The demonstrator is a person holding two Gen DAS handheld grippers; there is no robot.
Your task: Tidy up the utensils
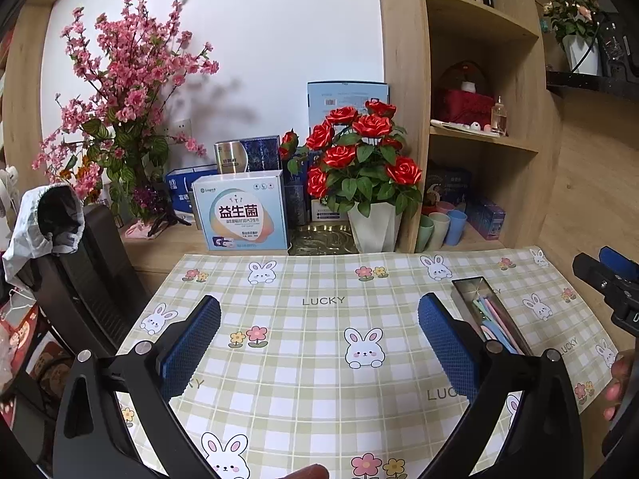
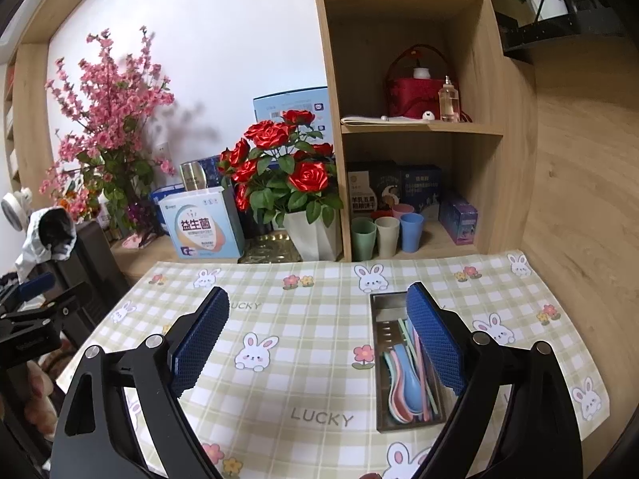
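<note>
A steel tray point(image 2: 381, 359) lies on the checked bunny mat point(image 2: 299, 379), holding pastel spoons point(image 2: 405, 389) and chopsticks point(image 2: 421, 375) in pink, blue and green. My right gripper point(image 2: 319, 343) hovers open above the mat, its right finger in front of the tray, nothing between the pads. In the left wrist view the same tray point(image 1: 471, 285) shows behind the right finger of my left gripper point(image 1: 319, 343), which is open and holds nothing. The right gripper point(image 1: 607, 279) also shows at the far right edge there.
A white pot of red roses point(image 2: 287, 175), a probiotic box point(image 2: 201, 225) and pink blossom branches point(image 2: 108, 119) stand behind the mat. Pastel cups point(image 2: 387, 235) and boxes fill the wooden shelf point(image 2: 419, 129). A black chair point(image 1: 80, 279) with cloth is at left.
</note>
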